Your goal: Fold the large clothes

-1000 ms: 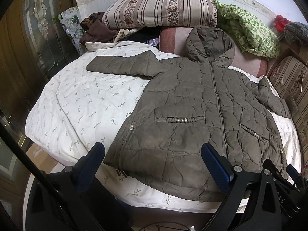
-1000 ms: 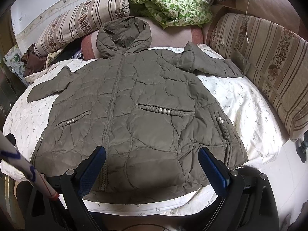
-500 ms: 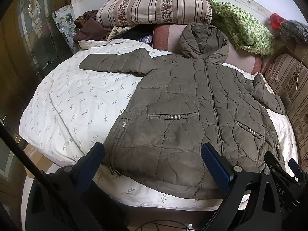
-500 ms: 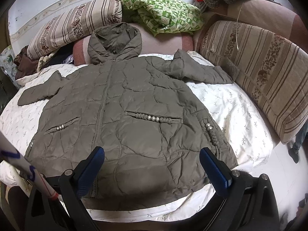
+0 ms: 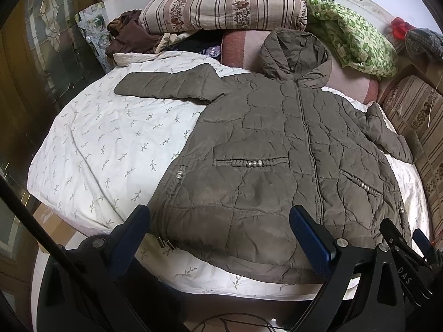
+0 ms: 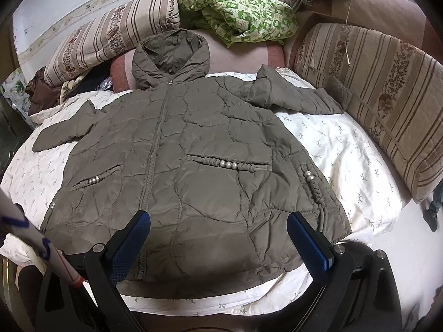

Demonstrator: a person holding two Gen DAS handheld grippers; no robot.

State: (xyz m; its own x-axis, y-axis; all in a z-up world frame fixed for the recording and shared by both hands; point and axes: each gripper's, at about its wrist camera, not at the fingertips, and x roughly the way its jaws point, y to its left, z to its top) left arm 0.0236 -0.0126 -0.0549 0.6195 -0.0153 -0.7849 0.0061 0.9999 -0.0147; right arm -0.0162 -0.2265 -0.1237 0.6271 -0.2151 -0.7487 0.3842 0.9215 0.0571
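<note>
An olive quilted hooded jacket (image 5: 277, 149) (image 6: 193, 149) lies flat and front-up on a white leaf-print bed cover (image 5: 110, 144) (image 6: 346, 149), sleeves spread out to both sides, zip closed, hood resting against a pink cushion. My left gripper (image 5: 221, 232) hovers above the jacket's hem at its left half, fingers wide apart and holding nothing. Over the hem's right half, my right gripper (image 6: 218, 235) is likewise open and empty. In the left wrist view the right gripper's black frame (image 5: 401, 249) shows at the lower right.
Striped floral bolsters (image 5: 221, 5) (image 6: 387, 94) line the back and right side. A green patterned cloth (image 5: 354, 36) and dark clothes (image 5: 130, 36) lie at the head. A glass-panelled wooden door (image 5: 41, 55) stands left. A white pole with blue marks (image 6: 36, 249) crosses lower left.
Both grippers have drifted slightly; the jacket sits a little lower and closer in the views. Jacket itself has not moved. Both stay open.
</note>
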